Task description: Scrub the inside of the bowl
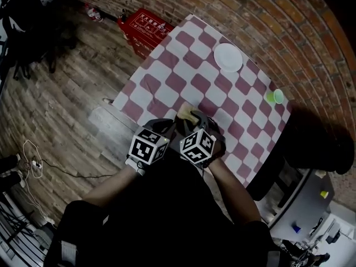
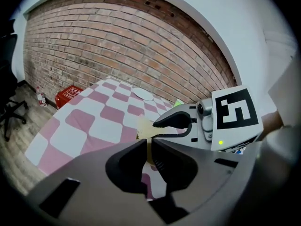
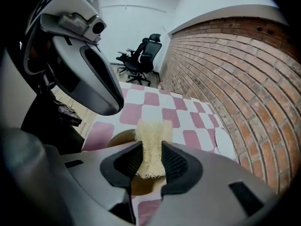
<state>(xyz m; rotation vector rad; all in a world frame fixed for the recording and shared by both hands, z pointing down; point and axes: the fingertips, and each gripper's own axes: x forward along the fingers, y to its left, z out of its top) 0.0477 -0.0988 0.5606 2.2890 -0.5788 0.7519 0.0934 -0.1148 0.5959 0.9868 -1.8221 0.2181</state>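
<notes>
The right claw [image 3: 151, 150] pinches a pale, fibrous scrub pad [image 3: 151, 133], held upright over the tan bowl [image 3: 117, 139]. The left claw [image 2: 149, 147] is pressed almost together, seemingly on the bowl's rim, though that view is cramped. The bowl sits at the near edge of the checked table [image 1: 183, 65]. Farther off, a white plate [image 1: 228, 57] lies at one o'clock and a green cup [image 1: 275, 97] at two o'clock.

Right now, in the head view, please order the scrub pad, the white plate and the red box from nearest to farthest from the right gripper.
1. Scrub pad: clamped in the right gripper.
2. White plate: toward the table's far side.
3. Red box: on the floor beyond the table's far corner.
</notes>
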